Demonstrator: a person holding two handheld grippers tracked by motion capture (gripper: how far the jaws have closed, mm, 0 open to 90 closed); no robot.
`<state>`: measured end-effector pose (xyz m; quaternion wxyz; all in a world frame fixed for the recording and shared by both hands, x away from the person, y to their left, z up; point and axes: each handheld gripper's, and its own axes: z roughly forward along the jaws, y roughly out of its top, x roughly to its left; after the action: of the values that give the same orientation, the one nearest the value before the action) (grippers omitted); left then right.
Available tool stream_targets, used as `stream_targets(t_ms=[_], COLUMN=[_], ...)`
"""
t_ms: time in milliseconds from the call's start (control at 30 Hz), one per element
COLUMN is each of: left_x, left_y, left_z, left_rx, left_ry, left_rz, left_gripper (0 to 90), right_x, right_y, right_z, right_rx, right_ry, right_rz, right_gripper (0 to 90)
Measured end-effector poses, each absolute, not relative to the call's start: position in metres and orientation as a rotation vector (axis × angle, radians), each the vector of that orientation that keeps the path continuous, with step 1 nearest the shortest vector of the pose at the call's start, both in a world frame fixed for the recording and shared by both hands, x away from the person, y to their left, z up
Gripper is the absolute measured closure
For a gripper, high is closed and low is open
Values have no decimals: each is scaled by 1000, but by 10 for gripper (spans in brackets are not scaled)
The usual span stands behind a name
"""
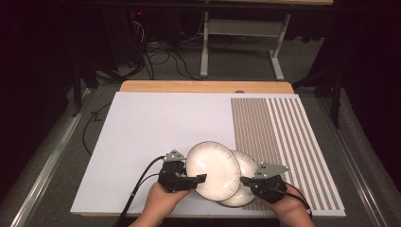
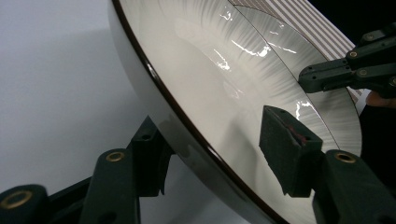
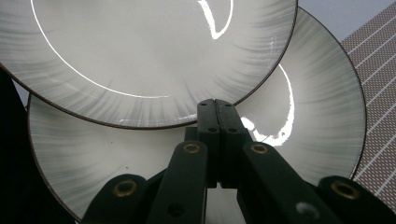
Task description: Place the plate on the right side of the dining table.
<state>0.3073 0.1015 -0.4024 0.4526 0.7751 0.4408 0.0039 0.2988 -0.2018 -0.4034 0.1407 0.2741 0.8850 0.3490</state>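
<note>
Two pale ribbed plates with dark rims are overlapping near the bottom centre of the high view, on a white board covering the bench (image 1: 142, 123). The left tongs (image 1: 201, 178) are pinching the rim of the upper plate (image 1: 213, 168), one pad above it and one beneath, lifting its edge at a tilt. The right tongs (image 1: 245, 180), jaws pressed together, are resting over the lower plate (image 1: 248, 165), which is lying partly on a striped mat (image 1: 283, 137) at the frame's right. No readable writing is showing anywhere.
</note>
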Motion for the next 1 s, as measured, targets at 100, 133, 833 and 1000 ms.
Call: stream_targets(t_ms=[100,133,833,1000], left_x=[308,308,307,307], left_y=[102,103,111,113], left_z=[-402,-403,-407,-409], left_rx=[1897,1885,1764,1751], left_ry=[1114,1125,1157,1156], left_rz=[-2,-7,-60,-71], left_gripper=[462,472,614,621], right_x=[299,299,292,292], right_y=[-202,-202,-207,-213], right_z=[-403,-403,-396,-391], right_rx=[787,787,784,794], right_ry=[2558,2557,2532,2503], right_rz=[1002,1003,1048,1096], right_gripper=[900,900,900,877])
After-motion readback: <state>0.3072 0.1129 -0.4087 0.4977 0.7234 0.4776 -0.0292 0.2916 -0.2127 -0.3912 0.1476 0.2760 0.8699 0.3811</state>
